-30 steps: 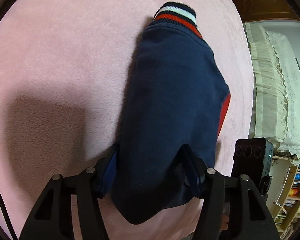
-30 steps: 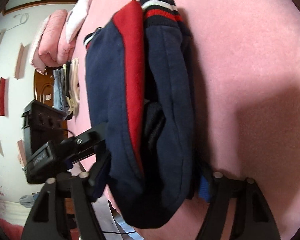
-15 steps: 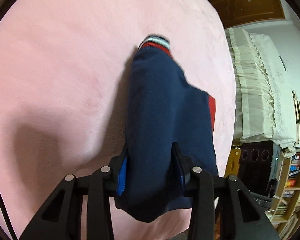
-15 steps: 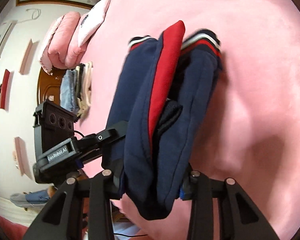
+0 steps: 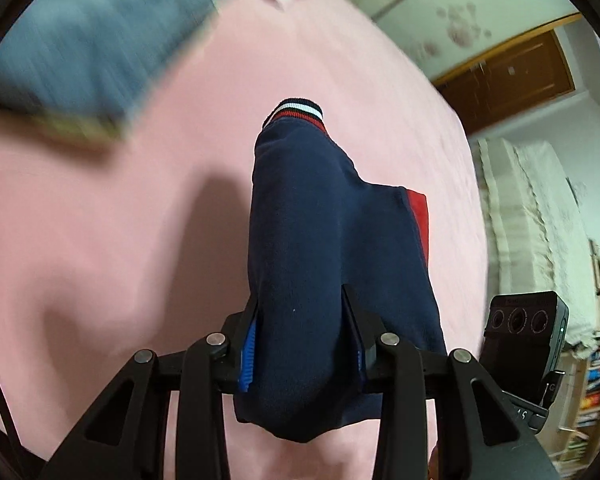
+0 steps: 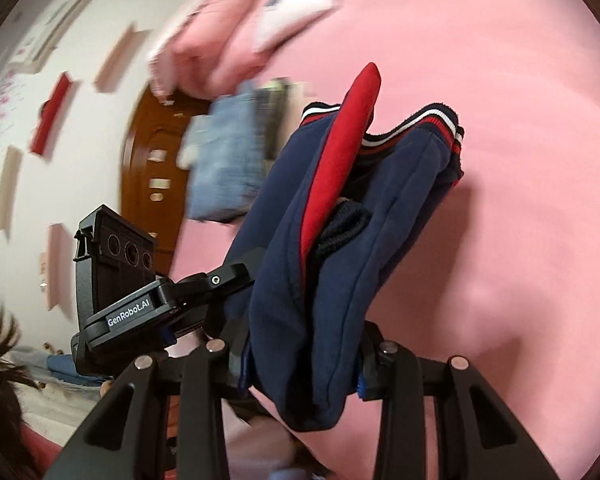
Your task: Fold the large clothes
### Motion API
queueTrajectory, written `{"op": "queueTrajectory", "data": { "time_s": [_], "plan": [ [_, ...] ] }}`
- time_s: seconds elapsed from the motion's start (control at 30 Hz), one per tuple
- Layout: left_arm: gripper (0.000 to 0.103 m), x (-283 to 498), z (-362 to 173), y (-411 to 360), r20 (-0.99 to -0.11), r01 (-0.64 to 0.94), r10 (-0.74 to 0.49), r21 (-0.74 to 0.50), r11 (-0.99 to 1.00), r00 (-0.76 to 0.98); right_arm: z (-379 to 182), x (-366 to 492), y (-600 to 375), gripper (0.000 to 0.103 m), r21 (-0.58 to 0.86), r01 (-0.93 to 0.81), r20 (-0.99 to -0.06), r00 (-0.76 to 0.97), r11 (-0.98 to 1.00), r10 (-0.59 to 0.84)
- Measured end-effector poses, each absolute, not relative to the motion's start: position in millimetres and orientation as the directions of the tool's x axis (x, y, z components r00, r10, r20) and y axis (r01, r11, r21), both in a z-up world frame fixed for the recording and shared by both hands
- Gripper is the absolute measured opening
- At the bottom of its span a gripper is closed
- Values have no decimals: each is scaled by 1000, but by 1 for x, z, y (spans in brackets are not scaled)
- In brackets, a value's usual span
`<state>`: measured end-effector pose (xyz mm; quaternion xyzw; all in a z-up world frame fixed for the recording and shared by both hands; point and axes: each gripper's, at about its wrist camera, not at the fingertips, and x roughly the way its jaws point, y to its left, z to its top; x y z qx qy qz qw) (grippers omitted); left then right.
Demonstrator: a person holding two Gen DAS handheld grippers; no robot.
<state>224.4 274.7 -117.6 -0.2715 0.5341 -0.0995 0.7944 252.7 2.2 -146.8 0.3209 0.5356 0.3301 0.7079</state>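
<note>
A folded navy garment (image 5: 320, 248) with red panels and a red-white-navy striped cuff hangs above the pink blanket (image 5: 120, 240). My left gripper (image 5: 302, 336) is shut on its near edge. In the right wrist view the same garment (image 6: 340, 260) shows as a thick folded bundle with a red stripe. My right gripper (image 6: 300, 360) is shut on its near end. The left gripper's body (image 6: 148, 304) shows beside it on the left, also gripping the bundle.
A stack of folded clothes with grey-blue denim (image 5: 92, 48) lies far left on the blanket; it also shows in the right wrist view (image 6: 228, 160). Pink bedding (image 6: 212, 48) lies behind it. A white-covered bed (image 5: 540, 220) and a bookshelf (image 5: 592, 392) stand right.
Both grippers closed on the bundle and lifted it off the blanket. The views tilted up toward the far clothes stack, which has come into view.
</note>
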Motion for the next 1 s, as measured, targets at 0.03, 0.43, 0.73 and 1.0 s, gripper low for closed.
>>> {"op": "queueTrajectory", "data": {
  "time_s": [0.03, 0.43, 0.73, 1.0],
  "plan": [
    [34, 232, -106, 291, -796, -129, -423, -519, 845, 433, -140, 268, 28, 36, 821, -149, -518, 208, 550, 830],
    [34, 368, -35, 492, -807, -207, 4, -146, 967, 590, -105, 424, 280, 36, 727, -447, -446, 269, 521, 854],
    [38, 403, -115, 536, -827, -205, -70, -219, 954, 558, -176, 435, 324, 46, 588, -429, -597, 342, 686, 726],
    [70, 340, -115, 489, -745, -408, 236, -52, 912, 624, -161, 392, 262, 64, 595, -361, -599, 397, 718, 695]
  ]
}}
